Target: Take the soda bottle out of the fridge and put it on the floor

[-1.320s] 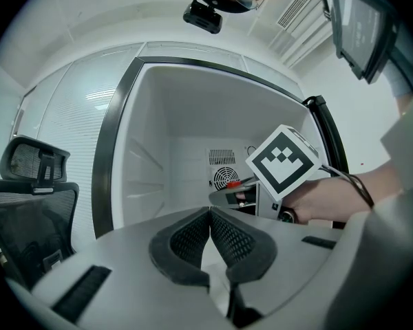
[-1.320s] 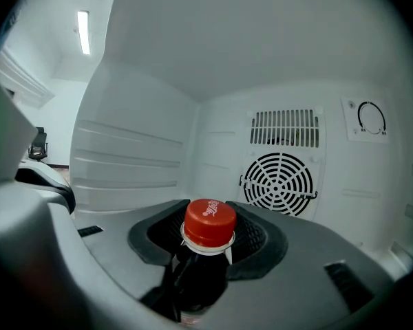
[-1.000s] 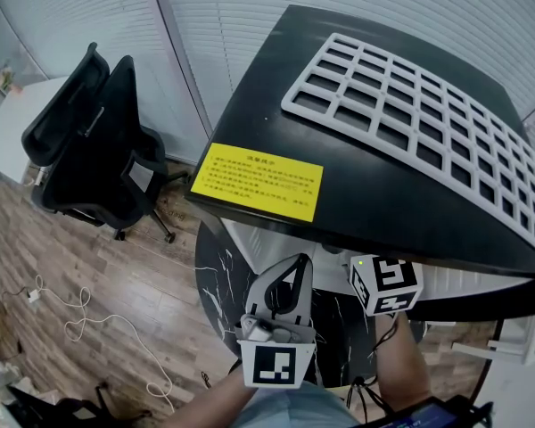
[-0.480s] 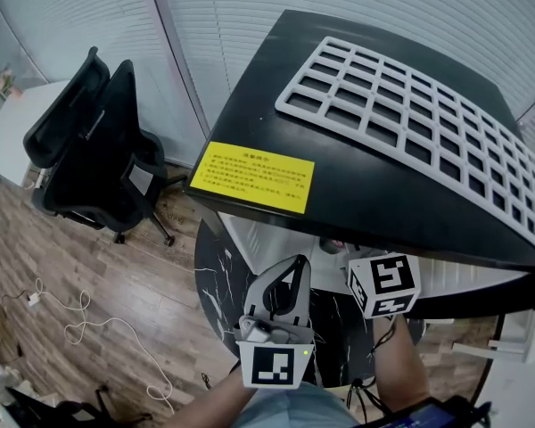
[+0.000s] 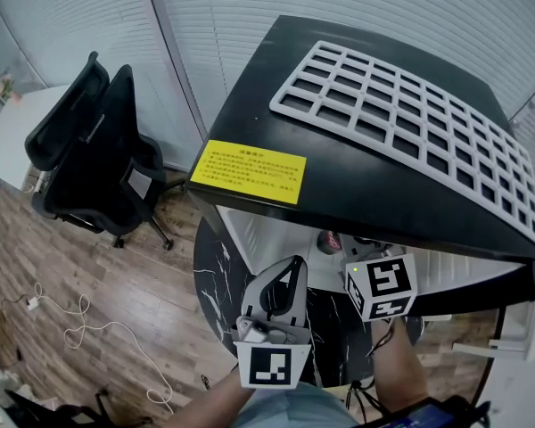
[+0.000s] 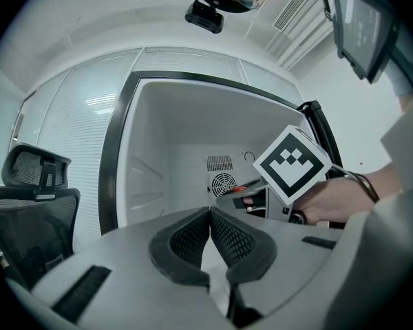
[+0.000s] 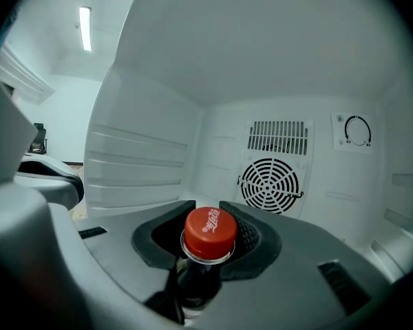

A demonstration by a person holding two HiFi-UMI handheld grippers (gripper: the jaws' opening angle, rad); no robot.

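Risking tip-over inside fridge if pulled early: right gripper jaws have just been closing, pads not yet clearly pressing. Soda bottle upright, neck between pads, red cap just above them. Left gripper jaws together, empty.

Right gripper: jaws have just been closing, with the neck of the dark soda bottle with red screw cap standing between the black ribbed pads; a dark gap remains beside the cap on the left. Head view: the black flat fridge top and its yellow rectangular printed label now sit slightly higher and further left in frame than before. More of the white fridge interior shows below its front edge, where the red cap has come into sight.
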